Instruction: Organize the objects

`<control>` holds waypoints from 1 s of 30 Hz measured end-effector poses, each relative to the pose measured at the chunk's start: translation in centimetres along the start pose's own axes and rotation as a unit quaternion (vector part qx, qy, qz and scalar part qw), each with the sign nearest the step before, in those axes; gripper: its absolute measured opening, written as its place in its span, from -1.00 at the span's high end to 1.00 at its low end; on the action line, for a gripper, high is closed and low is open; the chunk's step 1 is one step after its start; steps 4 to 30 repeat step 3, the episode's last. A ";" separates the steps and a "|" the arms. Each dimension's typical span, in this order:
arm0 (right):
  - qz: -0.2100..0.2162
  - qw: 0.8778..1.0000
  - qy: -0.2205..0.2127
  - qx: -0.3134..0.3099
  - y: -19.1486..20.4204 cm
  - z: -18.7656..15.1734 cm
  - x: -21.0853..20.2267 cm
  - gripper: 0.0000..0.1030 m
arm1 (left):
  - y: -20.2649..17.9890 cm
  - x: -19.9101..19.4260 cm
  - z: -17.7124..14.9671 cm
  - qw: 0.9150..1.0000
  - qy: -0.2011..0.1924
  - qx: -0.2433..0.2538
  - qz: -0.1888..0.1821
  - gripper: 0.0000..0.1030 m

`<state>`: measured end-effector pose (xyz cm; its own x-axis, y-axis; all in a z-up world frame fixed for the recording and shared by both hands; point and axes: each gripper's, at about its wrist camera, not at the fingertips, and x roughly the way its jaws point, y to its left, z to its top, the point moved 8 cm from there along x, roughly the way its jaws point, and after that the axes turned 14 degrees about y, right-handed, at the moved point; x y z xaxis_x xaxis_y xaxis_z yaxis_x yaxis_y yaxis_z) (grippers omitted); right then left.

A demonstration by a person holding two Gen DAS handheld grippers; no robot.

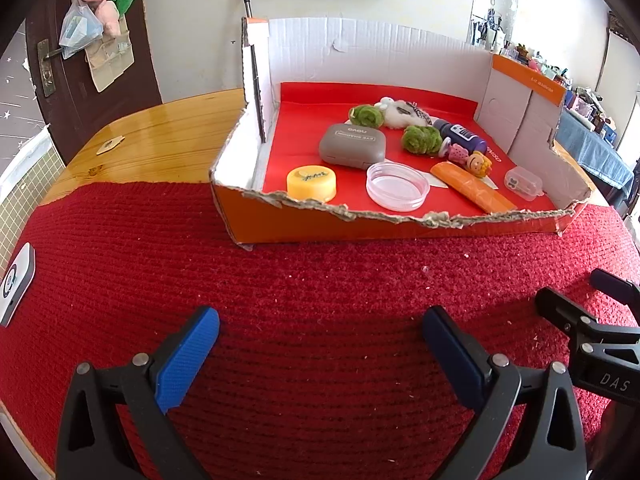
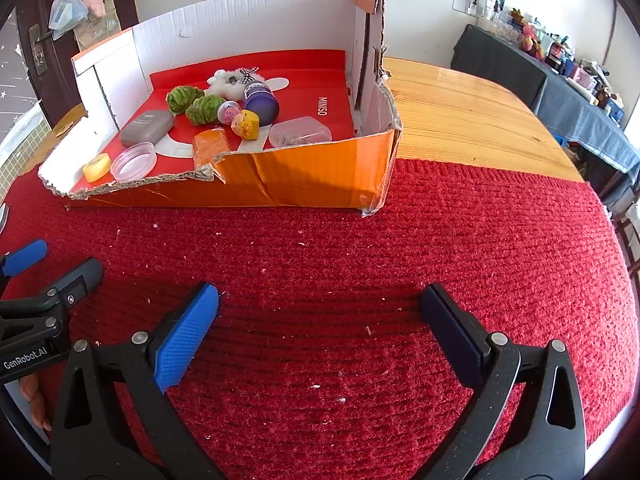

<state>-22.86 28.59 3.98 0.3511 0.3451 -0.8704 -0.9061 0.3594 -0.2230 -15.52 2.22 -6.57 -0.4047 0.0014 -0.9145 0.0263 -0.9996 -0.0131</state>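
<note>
1. The left gripper (image 1: 320,328) is spread wide and holds nothing, above the red knitted cloth (image 1: 300,288).
2. The right gripper (image 2: 320,304) is also spread wide, with nothing between its jaws.
3. The small objects, among them a grey case (image 1: 352,146) and a yellow jar (image 1: 311,183), lie inside the torn cardboard box (image 1: 360,224) on the tabletop (image 2: 460,120).
</note>
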 end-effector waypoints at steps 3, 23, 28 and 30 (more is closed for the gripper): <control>0.000 1.000 0.000 0.000 0.0 0.0 0.0 -1.00 | 0.0 0.0 0.0 1.000 0.000 0.000 0.000 -1.00; 0.000 1.000 0.000 0.000 0.0 0.0 0.0 -1.00 | 0.0 0.0 0.0 1.000 0.000 0.000 0.000 -1.00; 0.000 1.000 0.000 0.000 0.0 0.0 0.0 -1.00 | 0.0 0.0 0.0 1.000 0.000 0.000 0.000 -1.00; 0.000 1.000 0.000 0.000 0.0 0.0 0.0 -1.00 | 0.0 0.0 0.0 1.000 0.000 0.000 0.000 -1.00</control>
